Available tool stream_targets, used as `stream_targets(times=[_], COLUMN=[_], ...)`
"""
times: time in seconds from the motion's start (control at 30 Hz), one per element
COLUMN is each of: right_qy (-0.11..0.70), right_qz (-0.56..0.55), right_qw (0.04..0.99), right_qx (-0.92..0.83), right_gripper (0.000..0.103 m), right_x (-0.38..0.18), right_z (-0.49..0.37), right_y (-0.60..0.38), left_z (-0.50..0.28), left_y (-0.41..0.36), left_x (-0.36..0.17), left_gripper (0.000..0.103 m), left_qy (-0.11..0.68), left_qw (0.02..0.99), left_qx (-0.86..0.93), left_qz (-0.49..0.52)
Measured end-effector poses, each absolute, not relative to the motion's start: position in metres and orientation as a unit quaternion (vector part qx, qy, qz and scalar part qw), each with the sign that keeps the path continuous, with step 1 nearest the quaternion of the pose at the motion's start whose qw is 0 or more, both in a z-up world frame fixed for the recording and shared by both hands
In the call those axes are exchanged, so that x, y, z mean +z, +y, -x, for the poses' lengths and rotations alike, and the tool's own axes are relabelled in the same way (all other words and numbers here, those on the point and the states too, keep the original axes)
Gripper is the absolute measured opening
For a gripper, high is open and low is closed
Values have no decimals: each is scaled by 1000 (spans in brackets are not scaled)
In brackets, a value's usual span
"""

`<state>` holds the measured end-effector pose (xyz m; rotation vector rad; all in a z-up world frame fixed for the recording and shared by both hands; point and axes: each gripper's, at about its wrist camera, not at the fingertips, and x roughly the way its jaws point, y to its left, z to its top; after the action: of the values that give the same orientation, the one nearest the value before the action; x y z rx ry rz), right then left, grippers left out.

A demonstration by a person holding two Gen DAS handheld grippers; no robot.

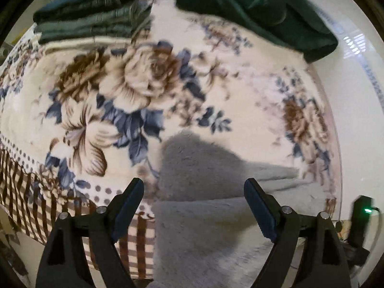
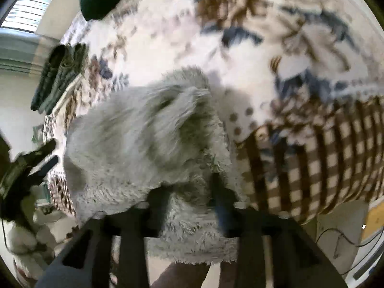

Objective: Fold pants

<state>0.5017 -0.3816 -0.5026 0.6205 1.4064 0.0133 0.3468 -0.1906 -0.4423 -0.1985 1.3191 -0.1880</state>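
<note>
The grey fuzzy pants lie at the near edge of the bed, on the floral blanket, bunched so a fold can be drawn over. The right gripper points steeply down, its jaws narrowed on the pants' near hem (blur hides the pads). The left gripper hangs wide and empty above the pants, also tilted down, likely ready to take another edge.

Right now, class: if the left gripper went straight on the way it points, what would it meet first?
Most likely the grey pants, lying between the open left gripper fingers; depth is uncertain.
</note>
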Motion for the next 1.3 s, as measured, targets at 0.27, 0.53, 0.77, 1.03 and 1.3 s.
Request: stream_targets(times=[0.27,0.53,0.77,1.03,1.3], right_qy=[669,614,591,626,603], right_qz=[-343,-495,-539,-490,-461], right_qw=[656,614,598,600,649], right_qx=[-63,9,-52,-87,-47], right_gripper=[6,70,9,8,64], right_x=[-514,-517,-546,-541,-489], right_z=[-457,-451,-442,-401,-435], right_y=[-454,-432,-394,-397,-421], left_z=[-361,-392,-384,-421,-436], left_y=[-197,-291,-405,-398,-356], left_x=[-443,-429,-501,-511,-470], left_gripper=[85,85,35,2,29], left_qy=[615,625,649,641,656], left_qw=[773,747,645,682,687], left_qx=[-99,-224,-348,-306,-308], left_qz=[120,35,-203,-174,-57])
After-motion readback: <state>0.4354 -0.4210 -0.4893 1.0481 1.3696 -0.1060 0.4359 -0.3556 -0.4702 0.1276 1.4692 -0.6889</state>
